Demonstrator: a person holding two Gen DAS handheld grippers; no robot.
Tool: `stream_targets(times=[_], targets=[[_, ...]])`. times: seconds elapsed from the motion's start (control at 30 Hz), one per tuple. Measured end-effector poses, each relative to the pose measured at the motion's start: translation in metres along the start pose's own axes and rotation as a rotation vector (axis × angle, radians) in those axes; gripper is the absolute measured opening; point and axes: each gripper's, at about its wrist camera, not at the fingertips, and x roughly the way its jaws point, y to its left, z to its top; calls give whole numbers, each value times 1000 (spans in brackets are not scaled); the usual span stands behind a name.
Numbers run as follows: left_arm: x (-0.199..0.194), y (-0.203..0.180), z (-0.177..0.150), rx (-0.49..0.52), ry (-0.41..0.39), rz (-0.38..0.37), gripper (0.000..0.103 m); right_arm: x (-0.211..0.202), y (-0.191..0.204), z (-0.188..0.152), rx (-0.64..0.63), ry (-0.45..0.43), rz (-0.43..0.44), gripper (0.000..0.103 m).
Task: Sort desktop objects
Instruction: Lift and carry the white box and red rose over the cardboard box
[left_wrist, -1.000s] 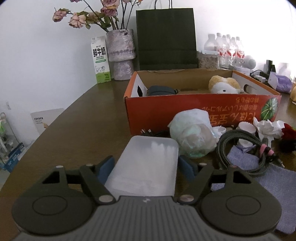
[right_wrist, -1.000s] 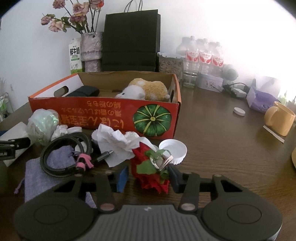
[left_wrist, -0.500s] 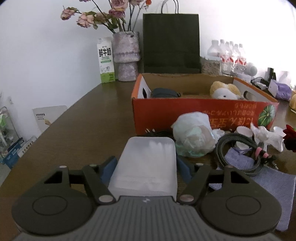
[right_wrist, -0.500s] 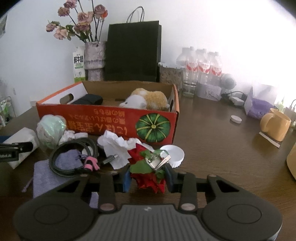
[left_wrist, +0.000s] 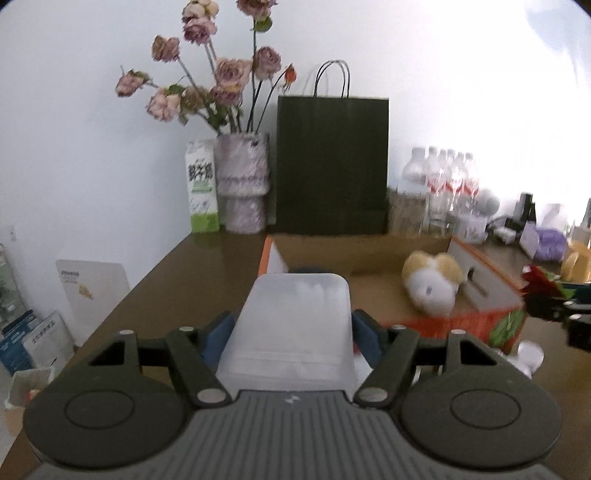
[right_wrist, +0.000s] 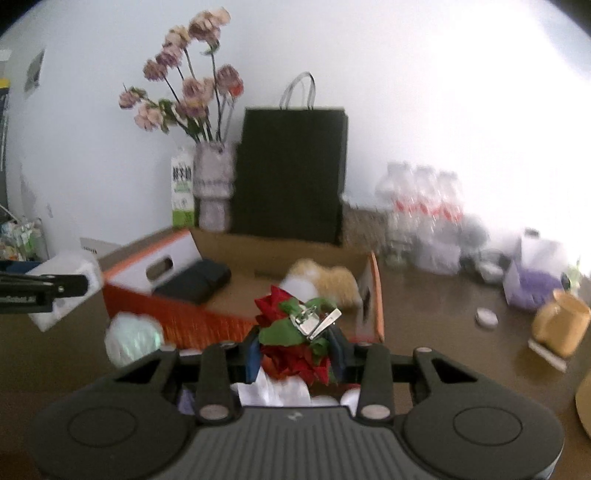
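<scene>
A: Listing what you hold, item one: your left gripper (left_wrist: 293, 328) is clamped on a white tissue pack (left_wrist: 293, 325), blue pads pressed to both its long sides, the pack raised off the table (left_wrist: 177, 280).

B: And where does the pack sit against the box?

A: It is up in front of the orange cardboard box (left_wrist: 495, 291), overlapping the box's near left corner in your left view. In your right view the same pack (right_wrist: 70, 284) hangs at the far left, level with the box rim.

B: Item two?

A: Your right gripper (right_wrist: 295, 352) is closed on a red cloth flower (right_wrist: 291, 332) with green leaves; a silver metal clip (right_wrist: 314, 321) sits on top of it. The flower is lifted, just before the box's near wall.

B: Box contents?

A: One plush toy (right_wrist: 325, 282), white and tan, lying near the right end; one dark flat case (right_wrist: 195, 282) at the left end.

B: Loose on the table?

A: One white plastic bag bundle (right_wrist: 133, 338) in front of the box, crumpled white paper (right_wrist: 273, 391) under your right gripper, a yellow mug (right_wrist: 561, 325) and a small white cap (right_wrist: 485, 317) to the right. Behind the box: black paper bag (left_wrist: 332, 164), vase of flowers (left_wrist: 242, 188), milk carton (left_wrist: 201, 188), water bottles (left_wrist: 443, 188).
</scene>
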Motion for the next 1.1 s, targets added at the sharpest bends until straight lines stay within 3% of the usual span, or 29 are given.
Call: stream_targets(times=[0.27, 0.53, 0.77, 0.93, 1.1], targets=[[51, -14, 52, 18, -4, -9, 71, 60, 14, 63, -29, -14, 65, 35], [132, -23, 90, 18, 116, 15, 70, 162, 25, 107, -13, 187, 122, 34], [184, -21, 94, 18, 222, 47, 70, 230, 16, 104, 33, 336, 120, 34], [211, -19, 83, 21, 308, 43, 70, 254, 21, 93, -2, 402, 126, 34], [225, -15, 72, 20, 334, 42, 71, 265, 25, 82, -45, 446, 122, 35]])
